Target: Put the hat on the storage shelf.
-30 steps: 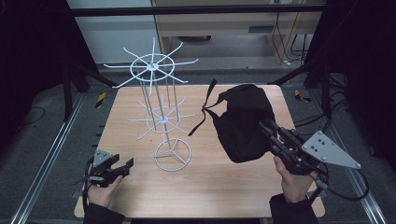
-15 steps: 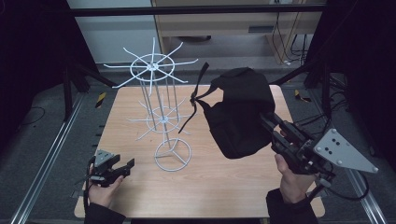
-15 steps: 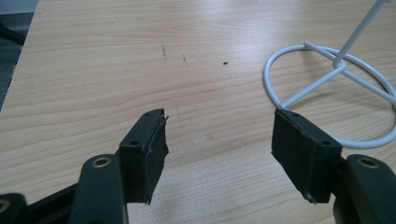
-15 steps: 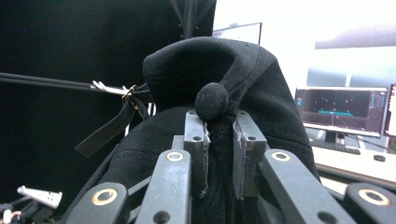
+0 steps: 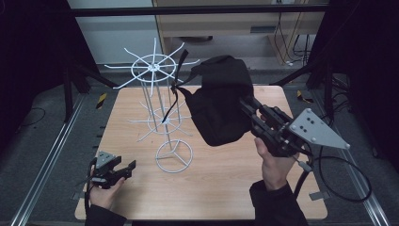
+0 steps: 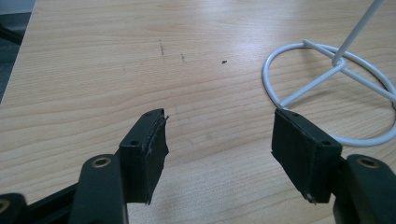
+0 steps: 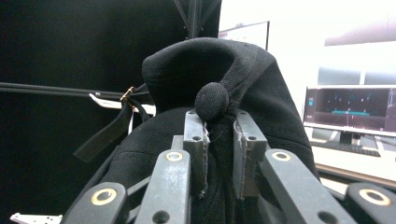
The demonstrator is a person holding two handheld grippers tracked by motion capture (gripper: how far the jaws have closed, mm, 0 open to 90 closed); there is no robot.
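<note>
A black cap (image 5: pixel 221 101) with a top button (image 7: pixel 211 101) and a dangling back strap (image 5: pixel 176 87) hangs in the air over the table's right half. My right gripper (image 5: pixel 245 105) is shut on it; in the right gripper view the jaws pinch the cloth just below the button (image 7: pixel 219 140). The strap end reaches the upper spokes of a white wire rack (image 5: pixel 154 68), which stands mid-table on a ring base (image 5: pixel 174 156). My left gripper (image 5: pixel 123 168) rests low at the front left, open with nothing between its jaws (image 6: pixel 219 144), the ring base (image 6: pixel 327 70) just ahead of it.
The wooden table (image 5: pixel 226 188) is bare around the rack. Dark frame posts and rails (image 5: pixel 70 89) flank it, and a cable (image 5: pixel 339 183) loops from my right gripper off the right edge. A lit monitor (image 7: pixel 350 109) stands far behind the cap.
My right gripper has carried the cap up and leftward, bringing its strap against the rack's top spokes. The left gripper has stayed put.
</note>
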